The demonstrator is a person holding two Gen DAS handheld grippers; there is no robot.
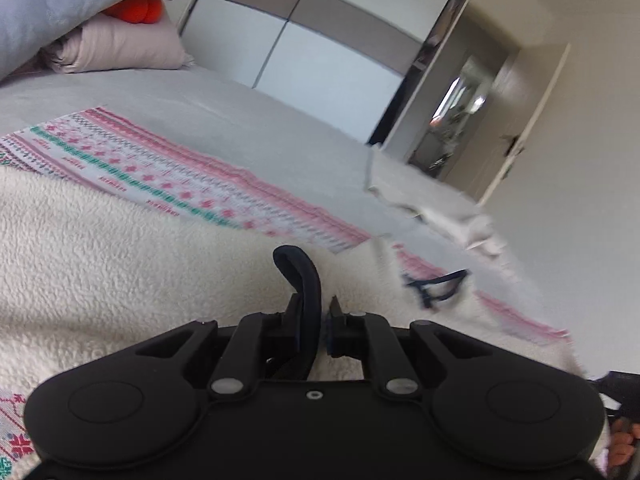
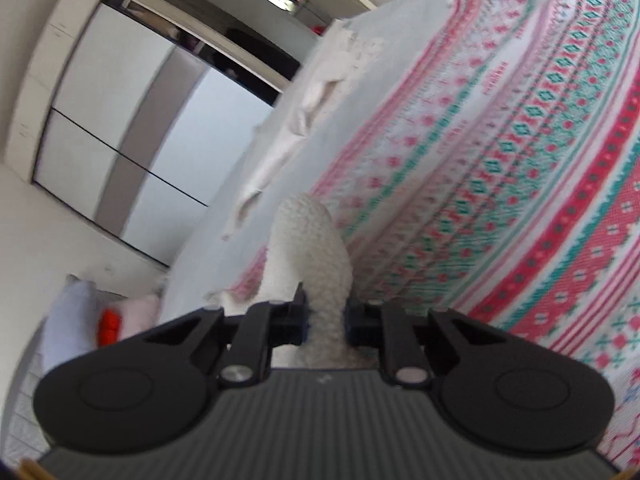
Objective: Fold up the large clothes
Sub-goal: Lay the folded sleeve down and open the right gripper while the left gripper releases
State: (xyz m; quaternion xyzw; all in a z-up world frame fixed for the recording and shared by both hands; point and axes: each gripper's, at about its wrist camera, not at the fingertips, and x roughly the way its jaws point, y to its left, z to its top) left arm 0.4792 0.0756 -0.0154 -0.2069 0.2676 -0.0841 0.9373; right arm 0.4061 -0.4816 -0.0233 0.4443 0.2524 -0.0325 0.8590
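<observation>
1. The blanket is seen as printed cloth on one face and rough, woolly cream fleece on the other.
2. The right gripper is made of matt black plastic, with dull metal pins.
3. The bed sheet is seen as smooth grey cloth.
4. The wardrobe doors are finished glossy and smooth.
</observation>
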